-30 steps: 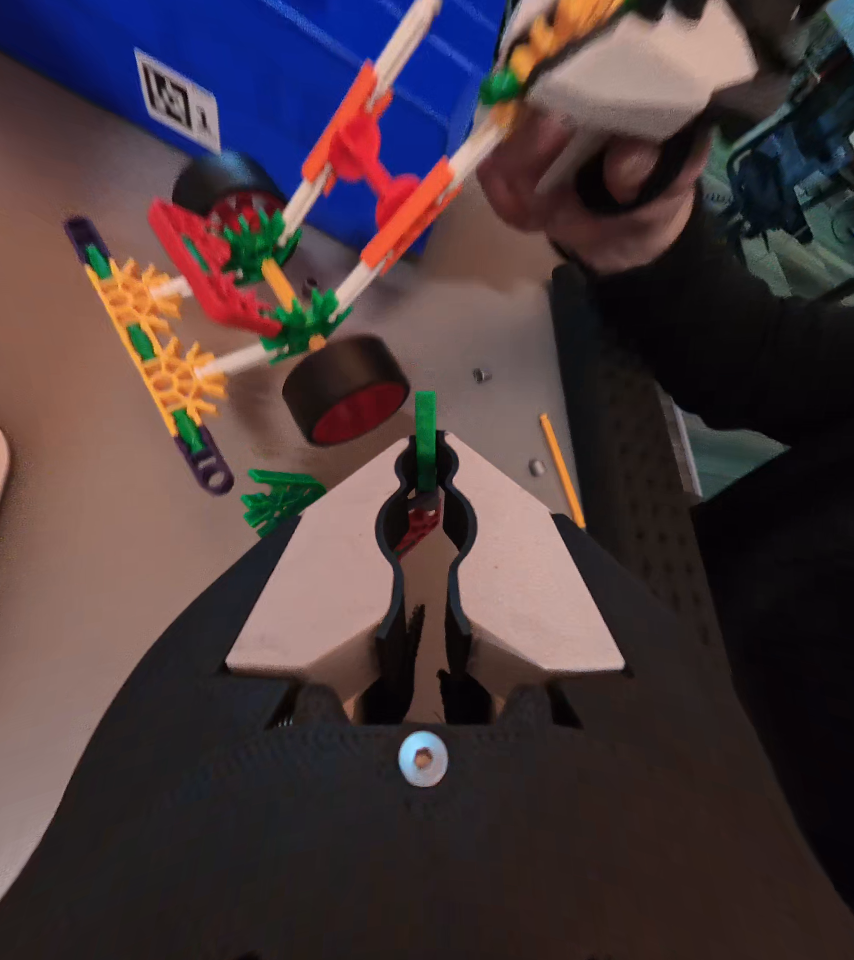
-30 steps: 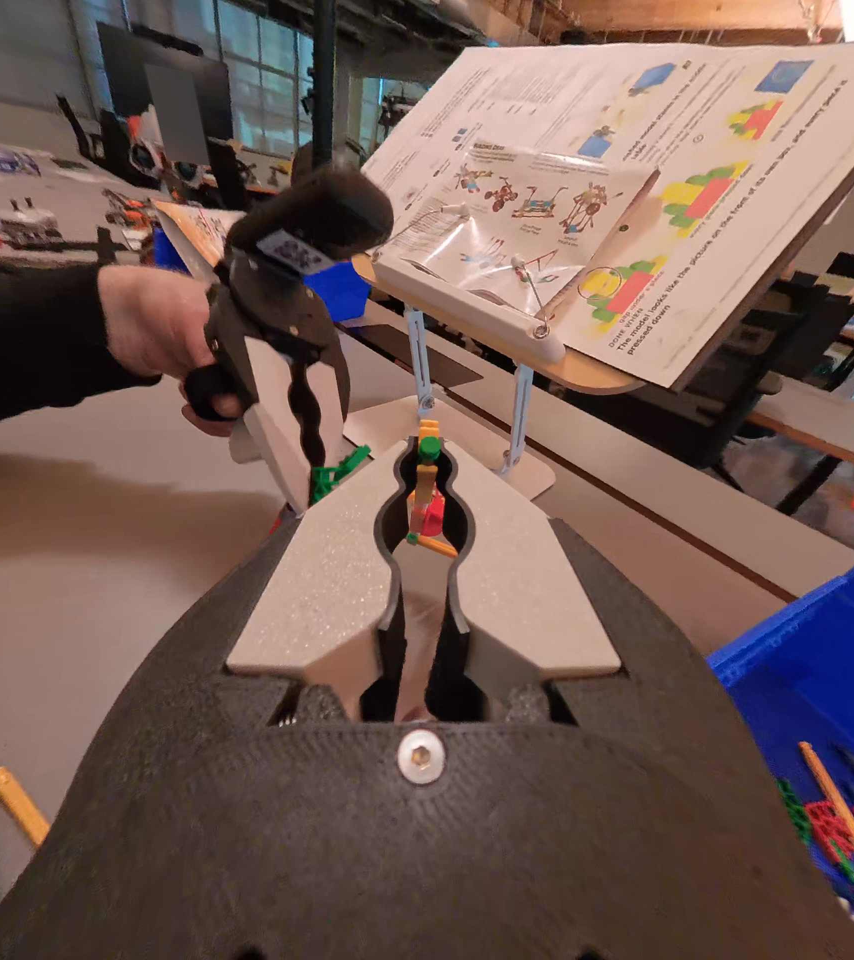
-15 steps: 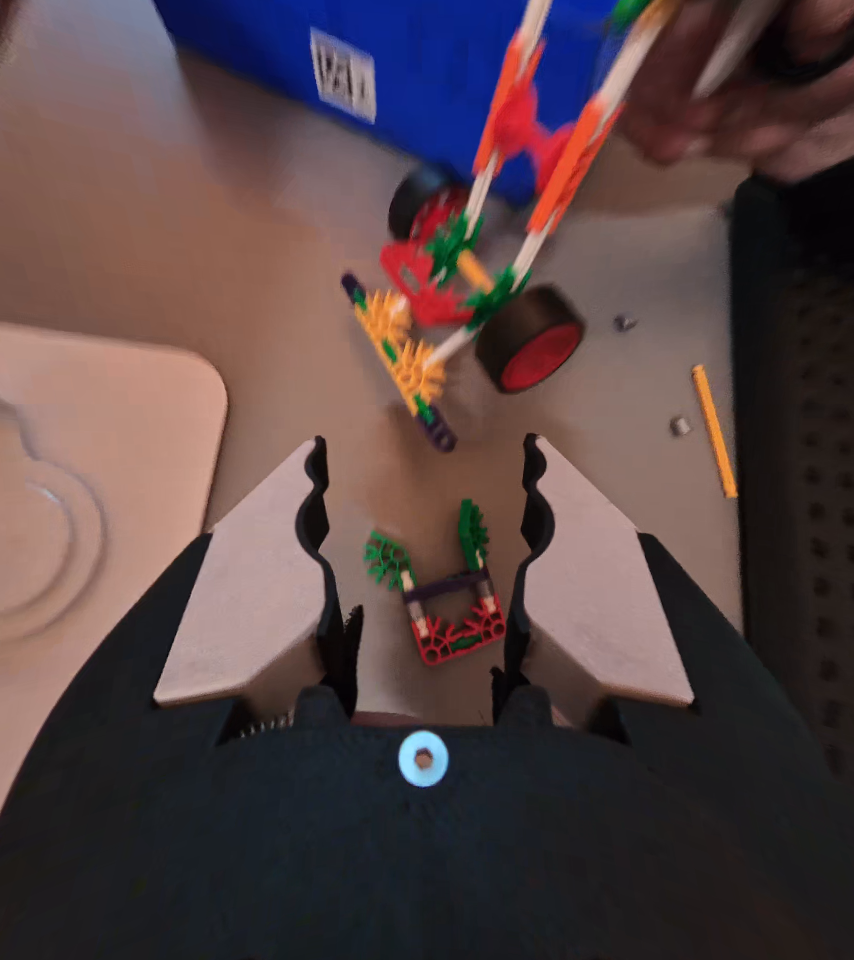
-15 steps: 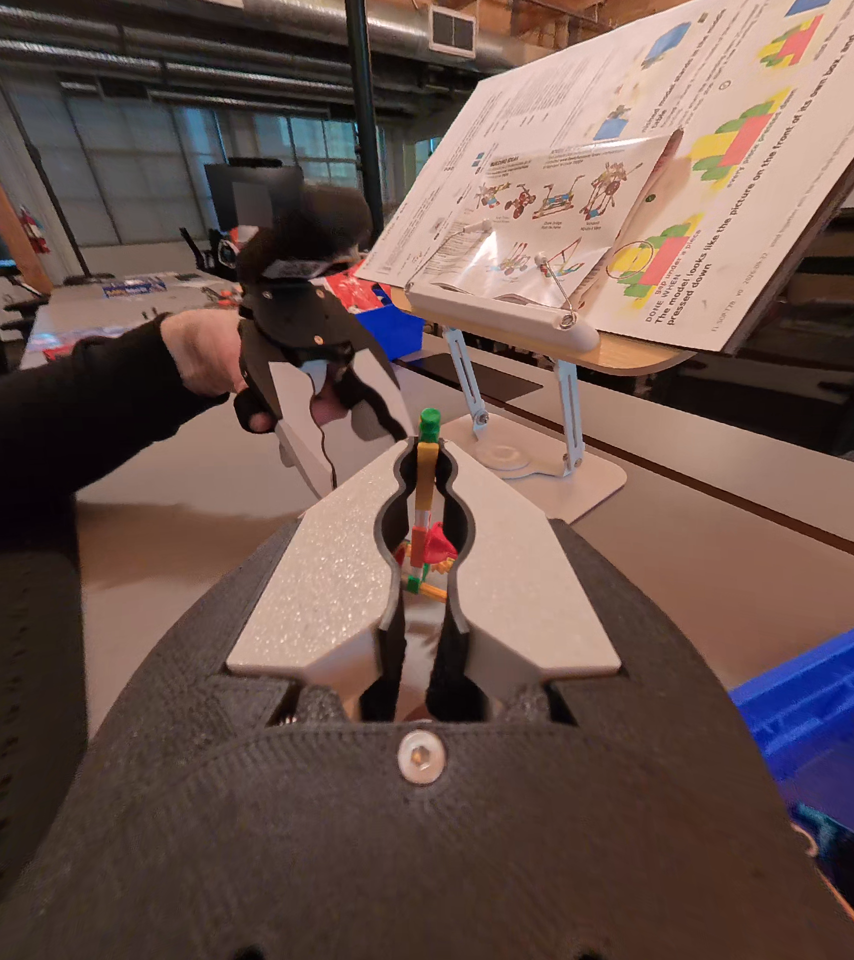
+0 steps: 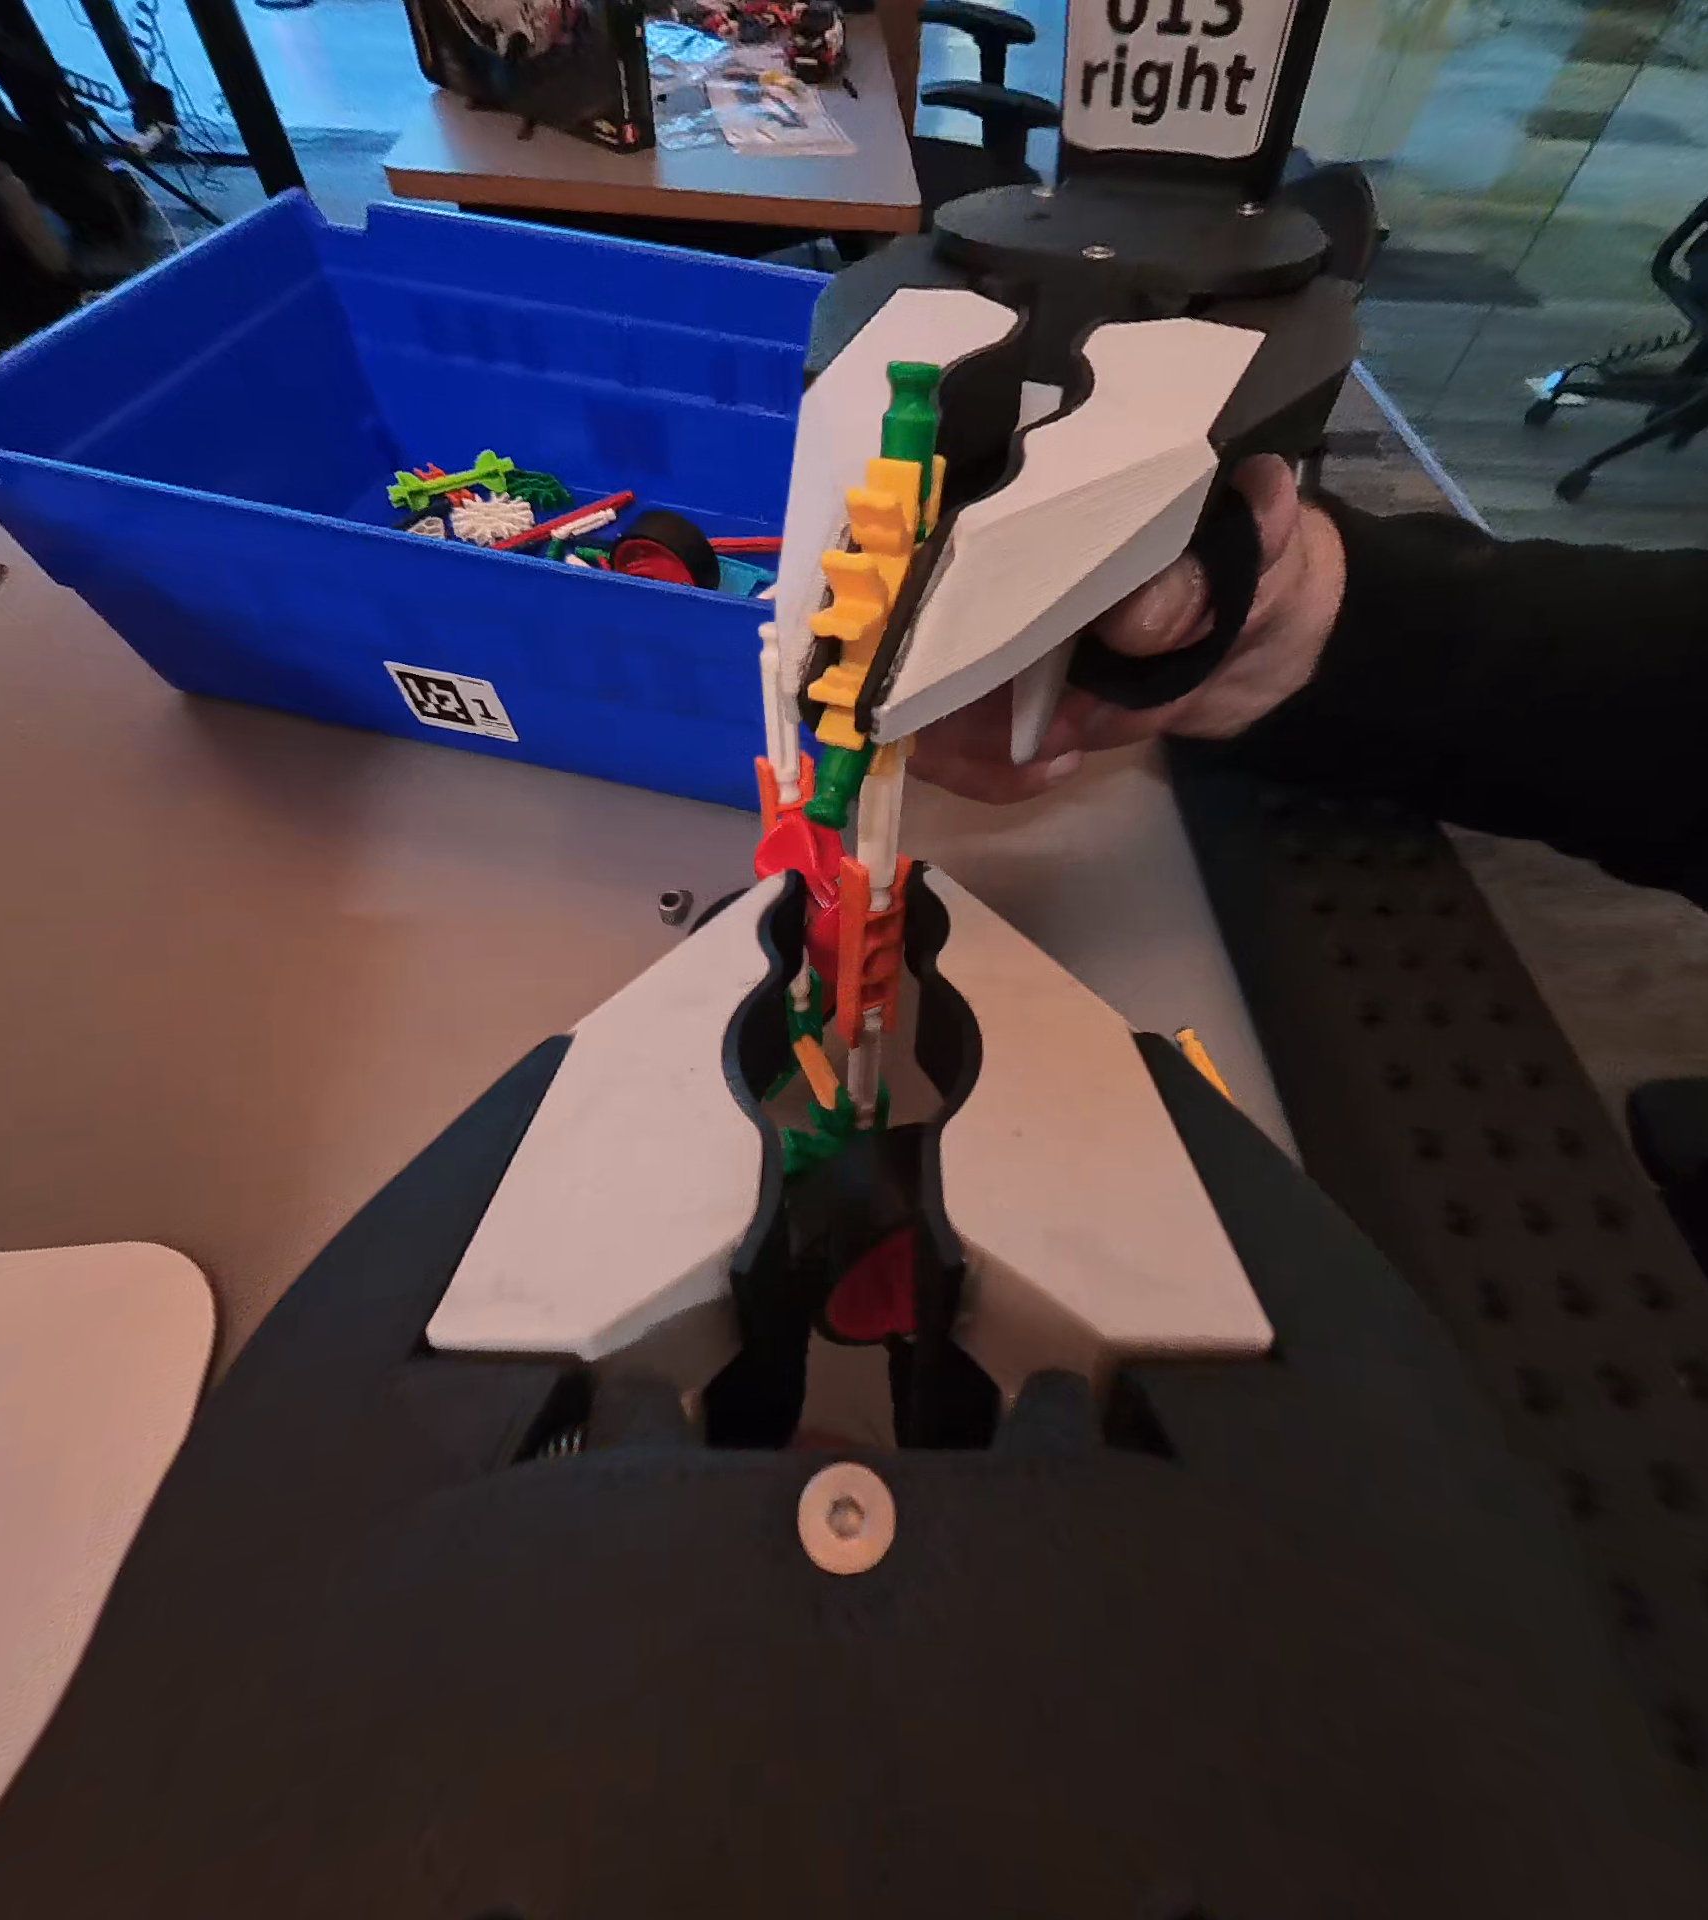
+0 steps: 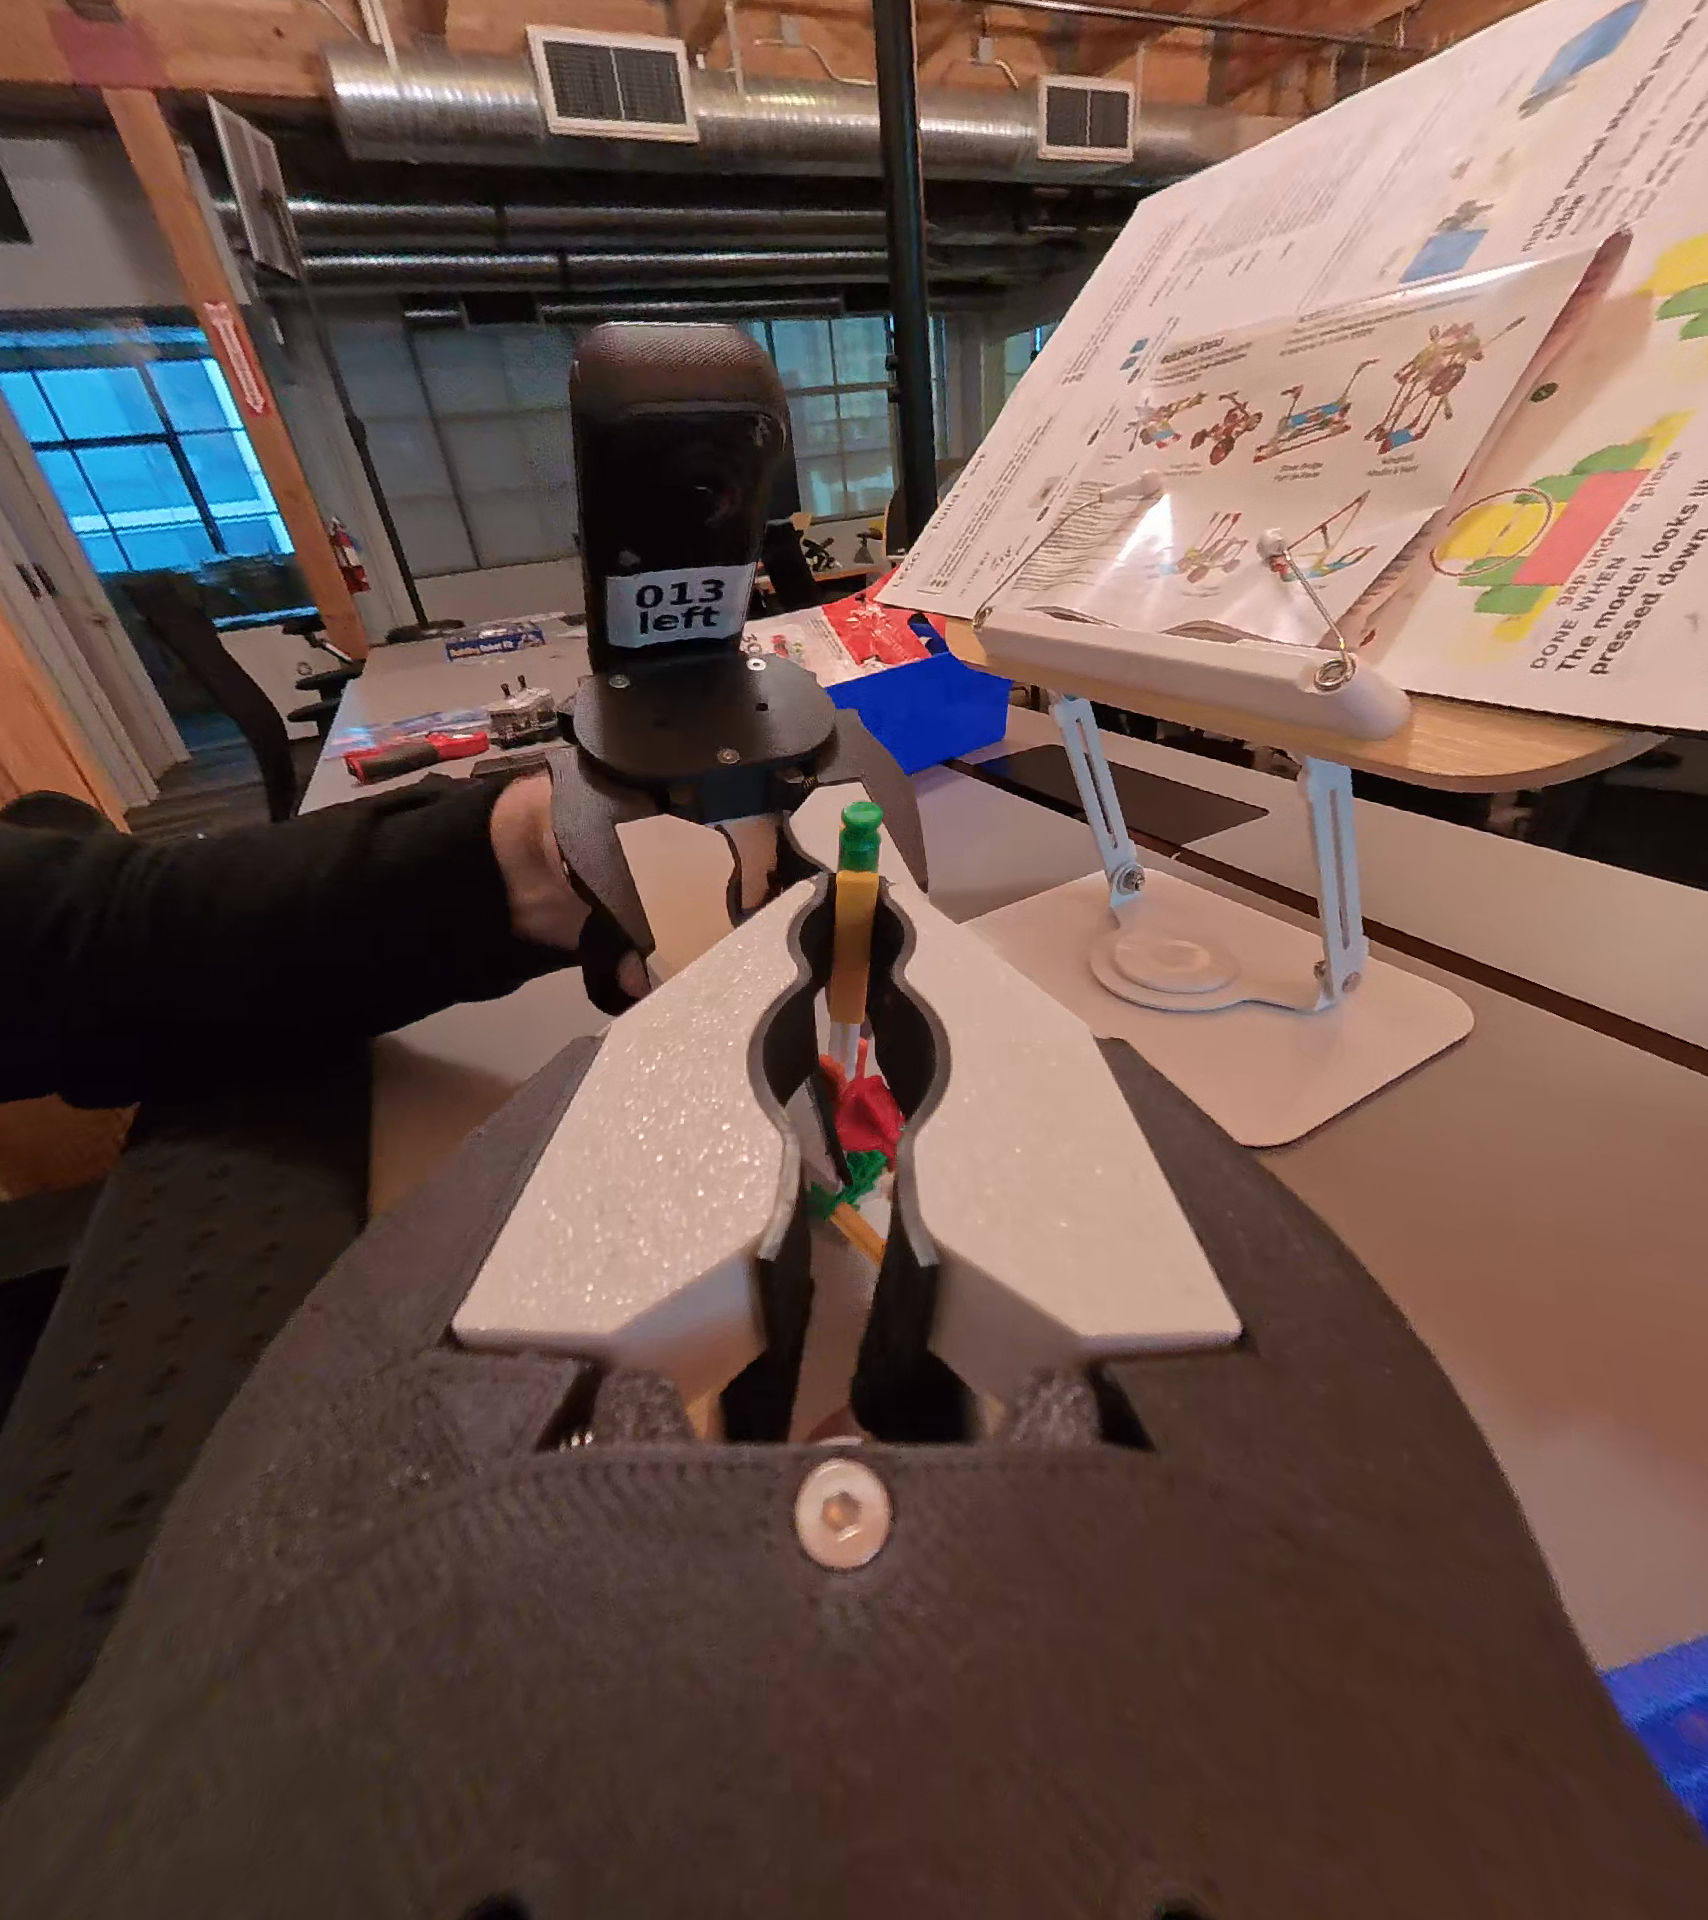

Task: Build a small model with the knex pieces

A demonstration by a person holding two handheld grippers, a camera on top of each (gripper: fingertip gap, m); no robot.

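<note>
The left claw (image 5: 855,914) has its two white fingers nearly closed around the lower part of a colourful plastic rod-and-connector toy model (image 5: 865,935); orange clips, a red piece and white rods sit between the tips, and a black wheel with red hub (image 5: 865,1273) shows deeper in the gap. Whether the fingers really press the model, I cannot tell for sure, but they look closed on it.

The right claw (image 6: 850,914) is closed on the upper end of the same model, gripping a yellow connector (image 6: 850,956) with a green rod end (image 6: 858,826) standing out above the tips. In the left wrist view this claw (image 5: 860,582) hangs at 12 o'clock, held by a hand in a black sleeve (image 5: 1203,644).

At 11 o'clock from the left claw, a blue plastic bin (image 5: 237,582) with loose toy pieces stands on the grey surface (image 5: 258,987). A small grey metal nut (image 5: 671,907) lies near the claw tip.

In the right wrist view, at 2 o'clock, a white book stand (image 6: 1245,977) carries an open instruction booklet (image 6: 1297,457).
</note>
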